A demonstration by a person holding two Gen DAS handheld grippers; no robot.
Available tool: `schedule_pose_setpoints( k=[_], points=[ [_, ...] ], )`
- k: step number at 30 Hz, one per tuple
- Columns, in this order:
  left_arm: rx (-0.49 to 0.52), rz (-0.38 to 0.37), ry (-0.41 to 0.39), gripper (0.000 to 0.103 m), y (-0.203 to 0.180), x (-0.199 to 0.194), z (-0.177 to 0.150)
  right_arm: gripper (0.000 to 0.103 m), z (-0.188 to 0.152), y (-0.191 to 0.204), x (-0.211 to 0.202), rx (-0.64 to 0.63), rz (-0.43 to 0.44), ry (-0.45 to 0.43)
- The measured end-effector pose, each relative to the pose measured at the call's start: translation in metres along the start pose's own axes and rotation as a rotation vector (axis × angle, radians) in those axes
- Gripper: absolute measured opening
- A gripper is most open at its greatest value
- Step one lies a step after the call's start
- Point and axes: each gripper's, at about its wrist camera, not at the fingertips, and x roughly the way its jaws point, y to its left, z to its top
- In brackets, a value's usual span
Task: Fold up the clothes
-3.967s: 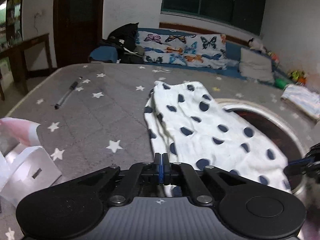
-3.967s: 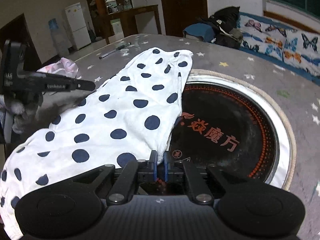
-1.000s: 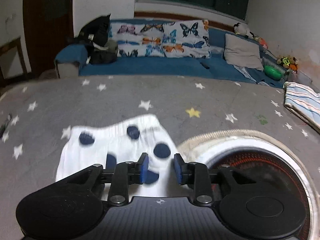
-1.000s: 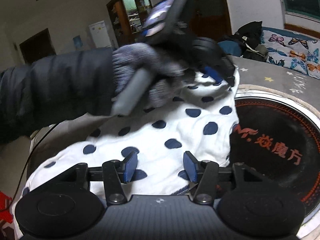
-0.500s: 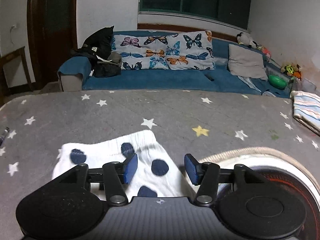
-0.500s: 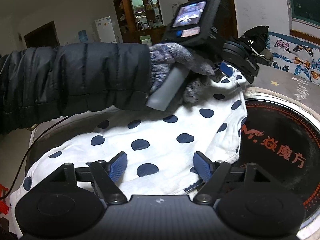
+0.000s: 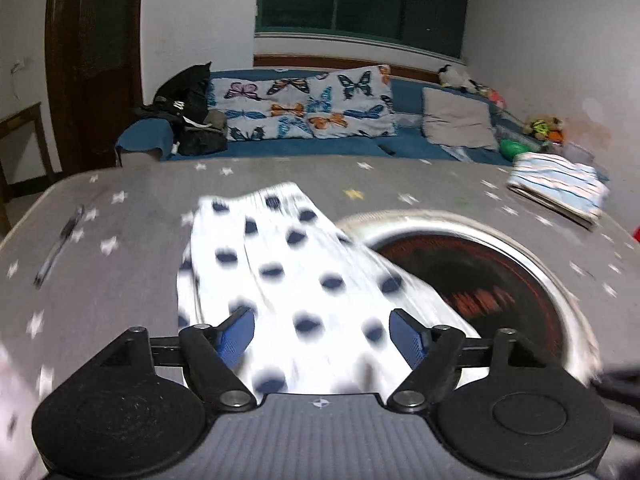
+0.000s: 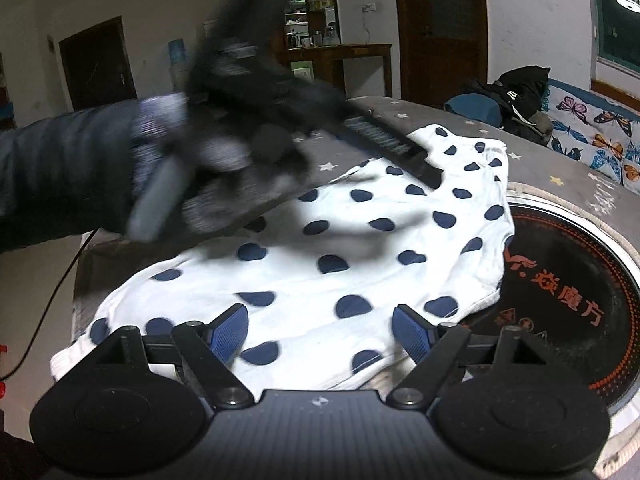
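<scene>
The white polka-dot garment [image 8: 340, 248] lies spread on the grey star-print table [image 7: 132, 208], filling the centre of both views, its right edge draped over the rim of the round inset cooktop [image 8: 568, 276] at the right. The left gripper [image 7: 322, 330] and the right gripper [image 8: 320, 330] both have their jaws opening, cloth visible between the blue pads but nothing clamped. In the right wrist view a gloved hand [image 8: 176, 168] carries the left gripper blurred across the upper left. The step in hand looks like letting go after one fold; the next move likely calls for choosing a fresh edge and pinching it cleanly.
</scene>
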Motion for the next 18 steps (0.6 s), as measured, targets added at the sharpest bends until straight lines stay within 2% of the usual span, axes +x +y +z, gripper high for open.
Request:
schedule_pose_setpoints(
  k=[11, 17, 18],
  points=[
    [-0.156, -0.170, -0.059, 0.078, -0.011, -0.094, -0.072, 0.086, -0.015, 0.018, 0.000, -0.038, -0.039, 0.042],
    [-0.147, -0.181, -0.026, 0.074, -0.015, -0.111, -0.111, 0.086, -0.019, 0.021, -0.004, -0.038, -0.058, 0.042],
    [-0.142, -0.173, -0.028, 0.070, -0.014, -0.113, -0.117, 0.086, -0.019, 0.022, -0.005, -0.039, -0.060, 0.042]
  ],
)
